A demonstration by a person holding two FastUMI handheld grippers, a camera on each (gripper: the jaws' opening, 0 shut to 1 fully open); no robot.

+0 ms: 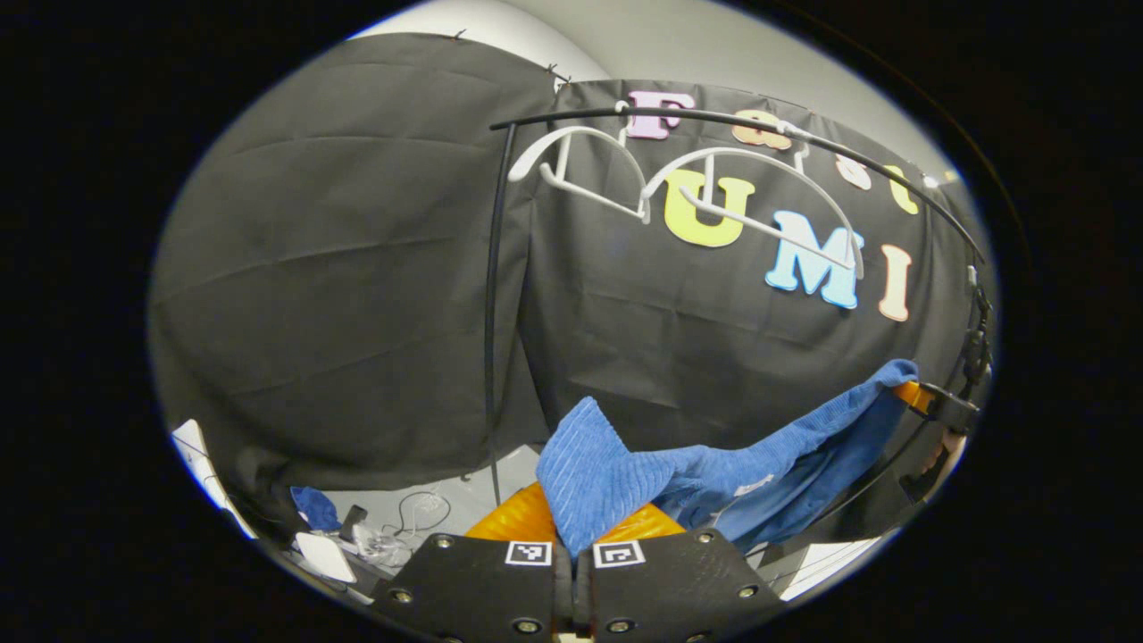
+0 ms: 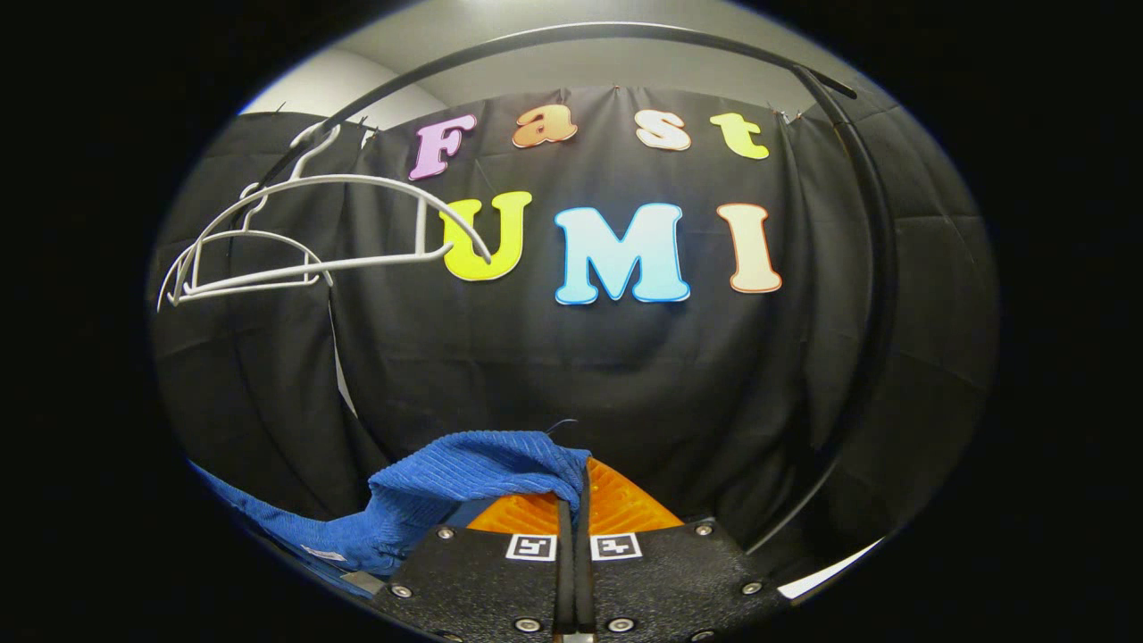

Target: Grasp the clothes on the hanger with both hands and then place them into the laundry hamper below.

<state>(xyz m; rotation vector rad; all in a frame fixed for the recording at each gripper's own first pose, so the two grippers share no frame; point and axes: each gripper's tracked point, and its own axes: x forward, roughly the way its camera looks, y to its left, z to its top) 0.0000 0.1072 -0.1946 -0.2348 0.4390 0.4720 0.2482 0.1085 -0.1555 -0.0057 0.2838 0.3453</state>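
Note:
A blue ribbed garment (image 1: 714, 464) hangs stretched between both grippers, off the hangers. My left gripper (image 1: 571, 522) is shut on one end of it at the bottom of the left gripper view. The other end runs up to the right gripper (image 1: 920, 393), seen far right there, with a hand behind it. In the right gripper view my right gripper (image 2: 576, 500) is shut on the blue garment (image 2: 464, 482), which drapes off to the lower left. Two bare white hangers (image 1: 696, 192) hang on the black rail (image 1: 759, 121); the white hangers (image 2: 304, 241) also show upper left in the right gripper view.
A black upright pole (image 1: 491, 313) of the rack stands left of centre. On the grey floor lie a blue cloth (image 1: 314, 507), a cable and small white items (image 1: 326, 555). A curved black rack bar (image 2: 871, 295) runs down the right side. A white edge (image 1: 826, 563) sits bottom right.

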